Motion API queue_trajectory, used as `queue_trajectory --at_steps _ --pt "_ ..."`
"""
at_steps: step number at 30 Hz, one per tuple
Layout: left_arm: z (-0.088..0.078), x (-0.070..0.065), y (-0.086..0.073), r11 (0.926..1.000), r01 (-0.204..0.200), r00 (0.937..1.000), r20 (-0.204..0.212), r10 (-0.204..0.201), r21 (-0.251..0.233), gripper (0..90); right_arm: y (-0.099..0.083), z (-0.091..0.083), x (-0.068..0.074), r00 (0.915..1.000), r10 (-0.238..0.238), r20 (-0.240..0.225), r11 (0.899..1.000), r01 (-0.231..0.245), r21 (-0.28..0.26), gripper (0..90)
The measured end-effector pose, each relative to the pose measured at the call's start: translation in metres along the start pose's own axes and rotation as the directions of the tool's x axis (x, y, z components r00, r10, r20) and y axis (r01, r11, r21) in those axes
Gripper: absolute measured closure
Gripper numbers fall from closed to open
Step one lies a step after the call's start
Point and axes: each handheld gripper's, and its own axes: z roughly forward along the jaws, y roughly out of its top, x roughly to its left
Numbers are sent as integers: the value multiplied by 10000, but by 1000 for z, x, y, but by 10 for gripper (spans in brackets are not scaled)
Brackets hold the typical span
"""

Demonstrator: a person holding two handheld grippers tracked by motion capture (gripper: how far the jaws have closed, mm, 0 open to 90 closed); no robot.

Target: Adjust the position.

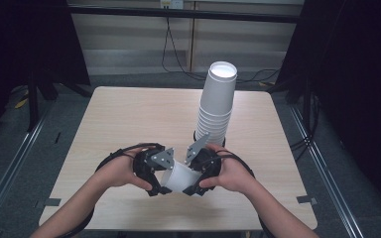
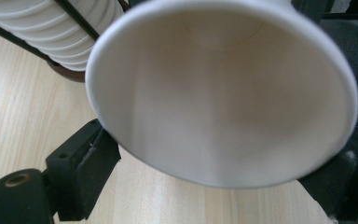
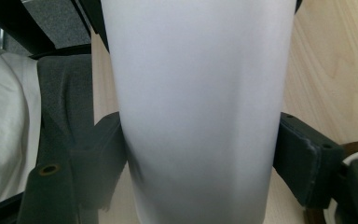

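Underneath, pale wooden table (dark surrounding room)

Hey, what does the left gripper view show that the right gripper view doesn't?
Left gripper view alone: the open mouth and hollow inside of the paper cup, with the ribbed stack of cups behind it at the upper left.

Right gripper view alone: the cup's plain outer wall, seen from the side, with white cloth at the left edge.

Both: the same white cup between black jaws, and the light wooden table beneath.
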Motion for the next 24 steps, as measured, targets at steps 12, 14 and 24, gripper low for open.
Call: queue_trajectory --at_steps 12,14,24 --pt "-7 4 -13 9978 485 9984 311 -471 -453 140 -6 -4 -3 10000 18 -73 9996 -20 -273 233" --pt "-9 5 -15 9973 518 9983 300 -502 -527 139 -7 -4 -4 10000 -17 -51 9994 15 -344 233" --pt "-14 8 -20 9875 725 9970 364 -681 -1397 141 -13 -6 -7 9995 324 -42 9962 -326 -806 230"
